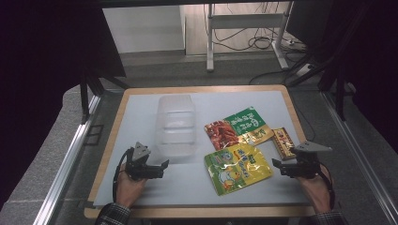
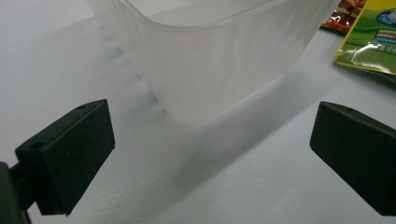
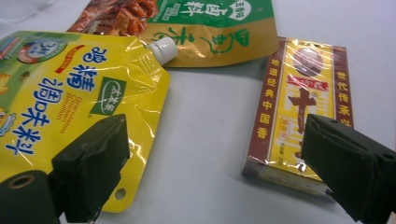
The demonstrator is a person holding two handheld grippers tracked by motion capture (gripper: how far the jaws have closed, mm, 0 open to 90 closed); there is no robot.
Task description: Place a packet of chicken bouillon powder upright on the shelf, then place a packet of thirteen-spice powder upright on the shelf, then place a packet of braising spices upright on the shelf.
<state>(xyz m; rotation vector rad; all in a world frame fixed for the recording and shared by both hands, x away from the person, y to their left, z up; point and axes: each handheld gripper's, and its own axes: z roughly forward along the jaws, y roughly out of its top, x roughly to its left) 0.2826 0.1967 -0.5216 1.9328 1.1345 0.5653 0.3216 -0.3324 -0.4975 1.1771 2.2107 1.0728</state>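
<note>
A clear plastic container point(image 1: 176, 124) stands left of centre on the white table top point(image 1: 141, 112). To its right lie a red and green pouch point(image 1: 237, 126), a yellow spouted pouch point(image 1: 237, 166) and a small yellow and brown box point(image 1: 284, 143). My left gripper point(image 1: 162, 168) is open just short of the container's near corner point(image 2: 210, 60), nothing between its jaws point(image 2: 212, 121). At the front right my right gripper point(image 1: 278, 167) is open, and its jaws point(image 3: 217, 140) straddle bare table between the yellow pouch point(image 3: 70, 93) and the box point(image 3: 299, 93), touching neither.
The white top has a wooden rim point(image 1: 202, 89), and metal rails point(image 1: 70, 154) run along both sides. Behind the table stand a metal frame point(image 1: 244, 28) and loose cables point(image 1: 263, 42) on the floor. The green pouch point(image 3: 201, 28) lies beyond the right jaws.
</note>
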